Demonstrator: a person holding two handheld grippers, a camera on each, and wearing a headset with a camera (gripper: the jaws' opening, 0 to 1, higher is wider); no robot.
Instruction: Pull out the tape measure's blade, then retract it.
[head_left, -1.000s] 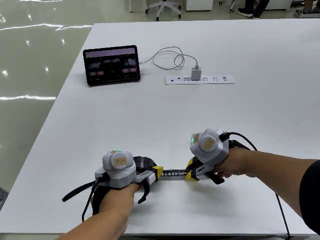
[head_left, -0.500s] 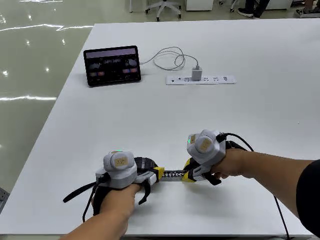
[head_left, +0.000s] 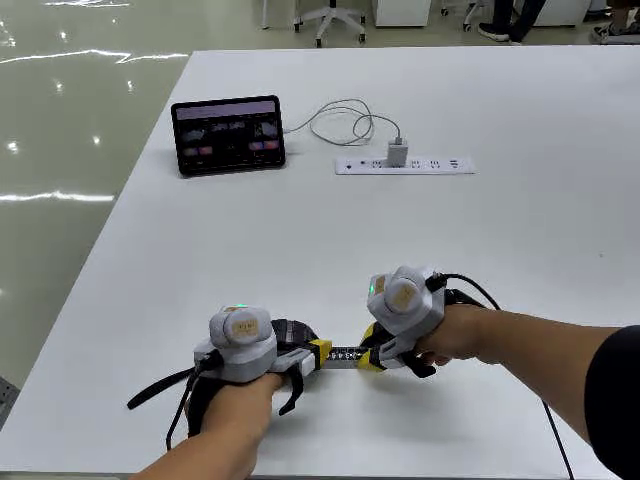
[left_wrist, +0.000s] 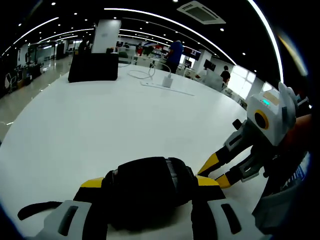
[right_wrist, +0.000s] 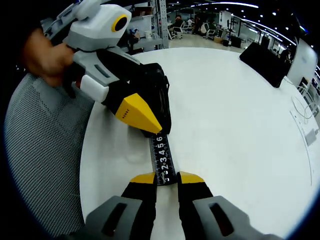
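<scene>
Near the white table's (head_left: 300, 230) front edge, the left gripper (head_left: 318, 348) clamps the black tape-measure case (left_wrist: 150, 195). The right gripper (right_wrist: 167, 177) pinches its numbered metal blade (right_wrist: 161, 150); a slipping pinch could let it whip back.

Big white table (head_left: 480, 230), plain top. Tablet (head_left: 229, 134) propped upright at 11 o'clock, dark screen lit. White power strip (head_left: 405, 166) lies flat at 12–1 o'clock w/ white charger (head_left: 398, 153) plugged in. Grey cable (head_left: 335, 118) loops from charger over to tablet. Glossy pale floor (head_left: 70, 120) at 9–10 o'clock, streaked w/ reflected light. Office chair base (head_left: 329, 22) on castors at 12, beyond table's far edge. In left gripper view: dark ceiling w/ long light strips (left_wrist: 165, 20), small spot lamps, sq. air vent (left_wrist: 200, 11) at 1 o'clock. People (left_wrist: 175, 51) far back, open-plan room.
</scene>
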